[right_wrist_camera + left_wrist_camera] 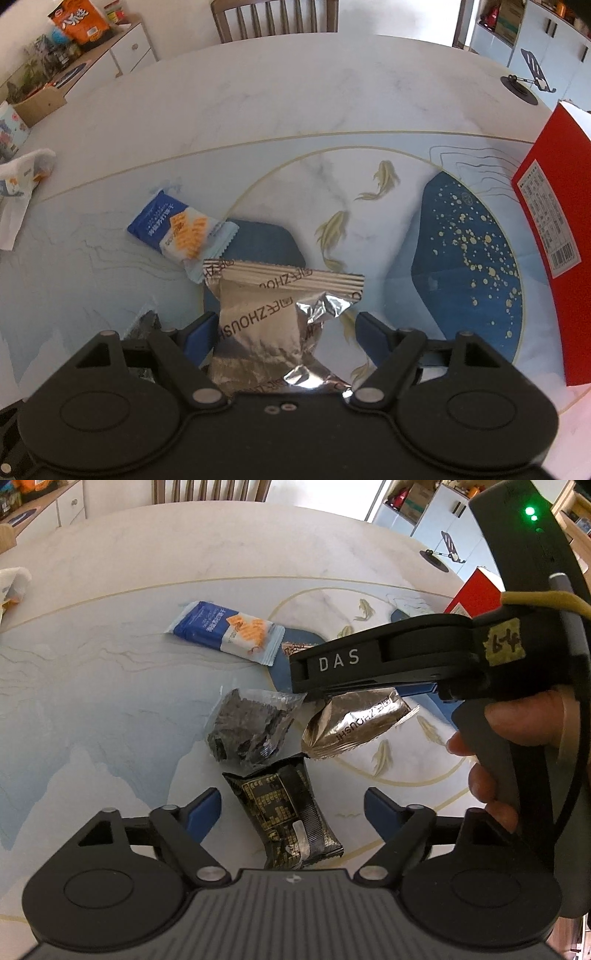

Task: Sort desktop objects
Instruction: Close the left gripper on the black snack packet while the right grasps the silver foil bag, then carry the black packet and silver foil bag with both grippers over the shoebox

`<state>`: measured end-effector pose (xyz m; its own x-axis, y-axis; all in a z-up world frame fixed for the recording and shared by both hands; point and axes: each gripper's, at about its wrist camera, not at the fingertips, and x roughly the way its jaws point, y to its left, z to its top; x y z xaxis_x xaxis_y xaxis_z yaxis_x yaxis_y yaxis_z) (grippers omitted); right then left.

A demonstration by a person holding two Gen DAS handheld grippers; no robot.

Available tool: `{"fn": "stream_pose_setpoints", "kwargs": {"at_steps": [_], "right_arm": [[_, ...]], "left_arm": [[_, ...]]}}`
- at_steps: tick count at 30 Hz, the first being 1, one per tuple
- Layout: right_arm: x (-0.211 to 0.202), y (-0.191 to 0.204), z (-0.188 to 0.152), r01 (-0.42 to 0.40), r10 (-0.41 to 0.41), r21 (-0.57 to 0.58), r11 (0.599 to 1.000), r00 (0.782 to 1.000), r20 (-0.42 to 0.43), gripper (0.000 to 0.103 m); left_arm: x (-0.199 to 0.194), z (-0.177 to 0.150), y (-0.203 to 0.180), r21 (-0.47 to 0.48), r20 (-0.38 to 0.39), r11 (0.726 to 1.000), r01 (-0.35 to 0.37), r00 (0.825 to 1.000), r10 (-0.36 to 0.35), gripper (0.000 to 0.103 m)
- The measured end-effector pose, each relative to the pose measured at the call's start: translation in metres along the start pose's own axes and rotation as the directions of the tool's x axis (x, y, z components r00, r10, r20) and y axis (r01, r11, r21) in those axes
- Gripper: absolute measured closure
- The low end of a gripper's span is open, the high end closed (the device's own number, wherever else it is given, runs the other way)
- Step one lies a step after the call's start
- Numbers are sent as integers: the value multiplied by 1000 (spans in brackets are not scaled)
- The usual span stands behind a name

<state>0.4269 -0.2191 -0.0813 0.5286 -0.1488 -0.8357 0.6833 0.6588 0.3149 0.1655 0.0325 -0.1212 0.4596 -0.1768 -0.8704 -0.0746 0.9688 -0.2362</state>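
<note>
You are holding both tongs spread over the table, the left gripper astride a black packet, the right gripper astride a silver packet.

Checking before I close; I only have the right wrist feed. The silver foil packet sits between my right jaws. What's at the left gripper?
Observer: A black-and-gold snack packet lies between the left gripper's open jaws, not pinched.
Operator: Anything else near it?
Observer: A clear packet of dark pieces lies just beyond it, right beside your silver foil packet.
Operator: Is the silver one off the surface?
Observer: From the side it looks to be lying on the table, with the right gripper low over it.
</note>
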Motion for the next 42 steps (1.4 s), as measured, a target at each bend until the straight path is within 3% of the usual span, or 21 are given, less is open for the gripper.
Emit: {"fn": "stream_pose_setpoints", "kwargs": {"at_steps": [6, 10, 20, 27, 42], "right_arm": [[1, 0, 0, -5, 5, -12, 1000, 1000, -1, 29], [2, 2, 0, -16, 16, -27, 1000, 1000, -8, 38], [2, 2, 1, -10, 10, -39, 999, 1000, -3, 50], [-4, -3, 0, -9, 10, -28, 1000, 1000, 7, 54], [-33, -23, -8, -30, 29, 15, 999, 998, 50, 56]], "left_arm": [[1, -2, -1, 17, -13, 1000, -3, 1000, 3, 32], [2, -2, -5, 38, -13, 999, -10, 1000, 11, 39], [2, -1, -5, 68, -17, 997, -28, 999, 29, 65], [2, -1, 0, 69, -22, 998, -7, 1000, 9, 70], [-25, -12, 3, 76, -6, 997, 24, 1000, -24, 70]]}}
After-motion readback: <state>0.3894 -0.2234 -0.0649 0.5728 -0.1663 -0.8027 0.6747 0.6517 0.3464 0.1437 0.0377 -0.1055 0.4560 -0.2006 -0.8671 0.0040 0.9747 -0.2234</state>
